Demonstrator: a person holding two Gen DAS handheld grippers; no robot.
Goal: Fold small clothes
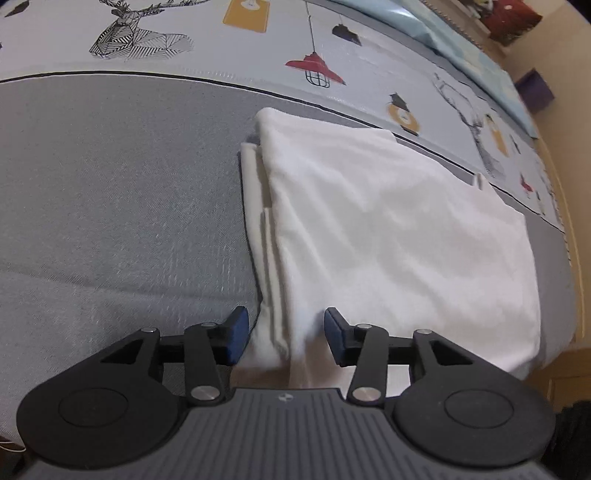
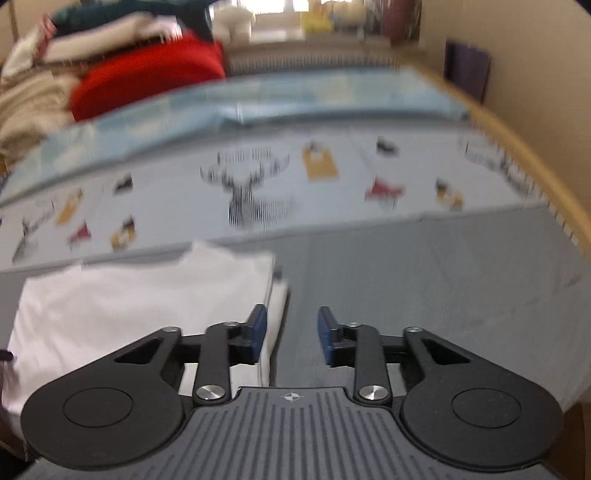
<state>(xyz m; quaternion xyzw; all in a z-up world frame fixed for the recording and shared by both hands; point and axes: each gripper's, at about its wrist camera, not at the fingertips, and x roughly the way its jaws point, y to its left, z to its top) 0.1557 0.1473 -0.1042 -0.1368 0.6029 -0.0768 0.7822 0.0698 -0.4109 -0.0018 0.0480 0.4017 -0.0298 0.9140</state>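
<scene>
**A:** Where is the garment, and what are the fingers doing?

**B:** A folded white garment (image 1: 388, 236) lies flat on a grey bedspread (image 1: 110, 203). In the left wrist view the left gripper (image 1: 286, 334) stands with its blue-padded fingers (image 1: 238, 332) spread wide, holding nothing. The near left corner of the cloth, with its layered folded edges, lies in the gap between them; whether the pads touch it I cannot tell.

**A:** And the right side?

**B:** In the blurred right wrist view the right gripper (image 2: 291, 334) is also spread wide and empty. The white garment (image 2: 140, 306) lies to its left, its right edge passing just beside the left finger (image 2: 256, 332); the right finger is over bare grey fabric.

**A:** What about the surface and room?

**B:** Beyond the grey band, the bed has a pale panel printed with deer heads (image 1: 136, 33) and hanging lamps (image 1: 314, 64). At the far left, a red cushion (image 2: 147, 81) and piled clothes (image 2: 40, 96); along the right, a wooden bed edge (image 2: 517, 147) and beige wall.
</scene>
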